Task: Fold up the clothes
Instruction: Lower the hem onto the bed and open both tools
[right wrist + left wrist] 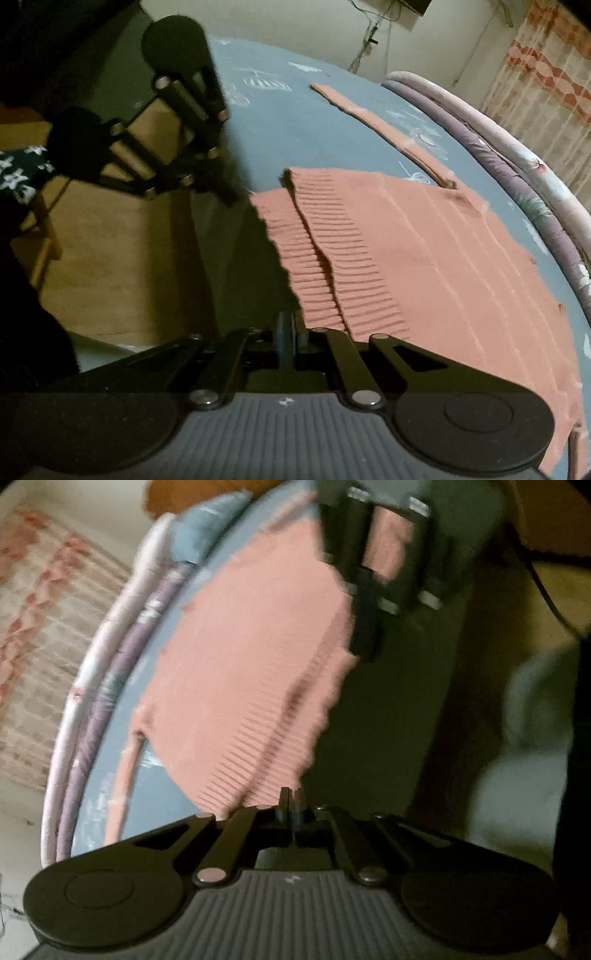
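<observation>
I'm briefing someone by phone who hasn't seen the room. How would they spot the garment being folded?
Find the bed with the blue sheet; the pink ribbed sweater lies spread across it, its ribbed hem at the near edge. It is the only knit, salmon-pink piece there, unlike the rolled purple and pale bedding along the far side.

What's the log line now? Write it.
left tongs: shut on sweater | right tongs: shut on sweater | sweater: spread on bed

Black linkage grippers point(291, 332), seemingly silver-riveted
</observation>
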